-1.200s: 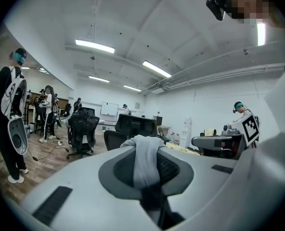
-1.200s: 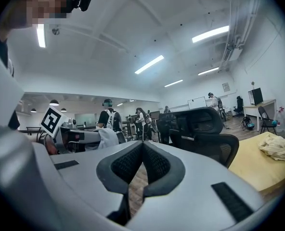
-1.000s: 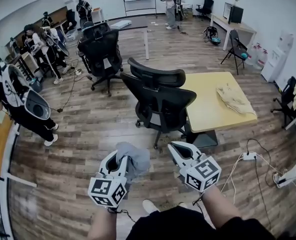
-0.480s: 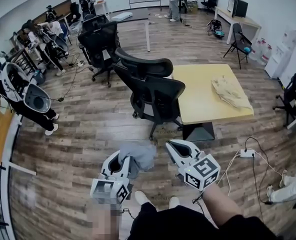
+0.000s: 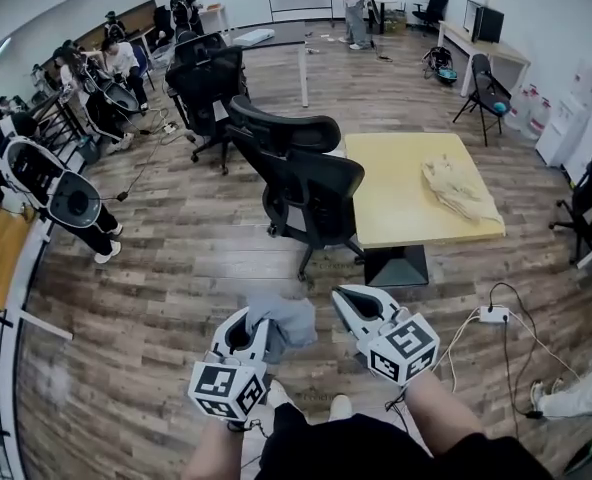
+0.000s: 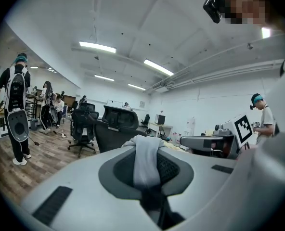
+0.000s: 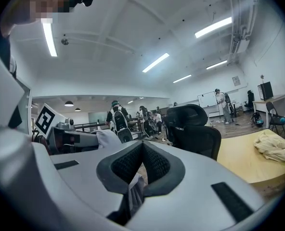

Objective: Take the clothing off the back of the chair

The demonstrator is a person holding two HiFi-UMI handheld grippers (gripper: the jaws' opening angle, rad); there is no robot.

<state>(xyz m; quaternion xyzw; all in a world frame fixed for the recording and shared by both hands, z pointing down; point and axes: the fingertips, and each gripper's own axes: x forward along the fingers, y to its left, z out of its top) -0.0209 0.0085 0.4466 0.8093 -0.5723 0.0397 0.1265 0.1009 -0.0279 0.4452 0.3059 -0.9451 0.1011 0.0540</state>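
Note:
A crumpled grey piece of clothing (image 5: 279,314) hangs from my left gripper (image 5: 257,320), which is shut on it just above the wooden floor. In the left gripper view the grey clothing (image 6: 145,161) drapes over the closed jaws of the left gripper (image 6: 145,146). The black office chair (image 5: 312,190) stands ahead with a bare back, well apart from both grippers. My right gripper (image 5: 349,298) is beside the left one, jaws together, and is not touching the cloth in the head view. In the right gripper view the right gripper (image 7: 143,146) has its tips meeting, and the chair (image 7: 196,131) is beyond.
A yellow table (image 5: 406,203) right of the chair carries a beige cloth (image 5: 458,188). A power strip (image 5: 494,314) and cables lie on the floor at the right. More black chairs (image 5: 208,80) and several people (image 5: 36,173) are at the left and back.
Both grippers have drawn back from the chair together, the grey clothing still in the left one. The chair and table now sit a little farther off.

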